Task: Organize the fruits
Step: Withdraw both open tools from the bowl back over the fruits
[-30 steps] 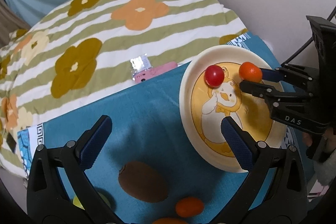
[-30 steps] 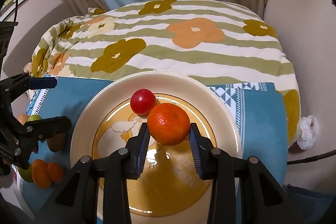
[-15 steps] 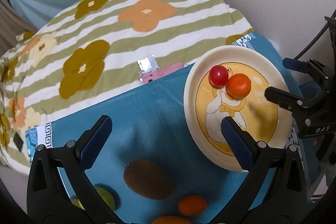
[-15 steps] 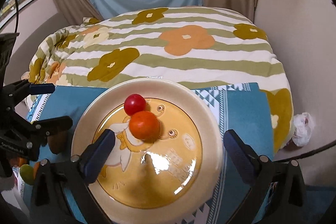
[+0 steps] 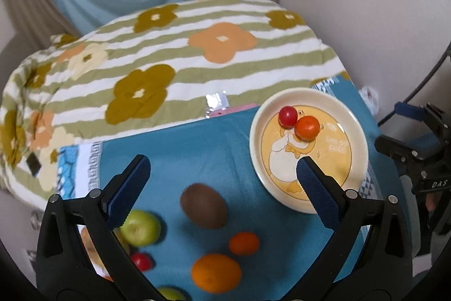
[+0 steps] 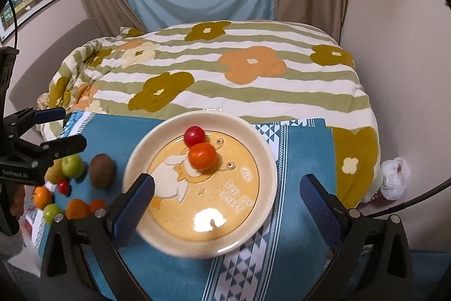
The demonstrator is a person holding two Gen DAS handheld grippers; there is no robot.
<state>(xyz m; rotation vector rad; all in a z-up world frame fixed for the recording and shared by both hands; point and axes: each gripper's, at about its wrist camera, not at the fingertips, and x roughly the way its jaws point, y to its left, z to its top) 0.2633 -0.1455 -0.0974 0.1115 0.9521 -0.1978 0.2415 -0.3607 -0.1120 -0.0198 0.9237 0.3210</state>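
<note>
A cream plate (image 6: 262, 157) with a yellow duck picture sits on a blue cloth (image 6: 304, 148); it also shows in the left wrist view (image 5: 358, 131). A red tomato (image 6: 194, 135) and a small orange (image 6: 203, 156) lie touching on it. My right gripper (image 6: 225, 205) is open and empty, above the plate's near side. My left gripper (image 5: 222, 182) is open and empty above a brown kiwi (image 5: 203, 205). Near it lie a green apple (image 5: 140, 227), a small mandarin (image 5: 243, 243), a larger orange (image 5: 216, 272) and a small red tomato (image 5: 141, 261).
A striped flowered quilt (image 6: 225, 75) covers the bed behind the cloth. A pink item and a foil packet (image 5: 217, 100) lie at the cloth's far edge. A white crumpled bag (image 6: 393, 178) lies by the wall on the right. Curtains hang at the back.
My right gripper opened, left the orange on the plate beside the tomato, and pulled back. My left gripper drew back, bringing more loose fruit into view.
</note>
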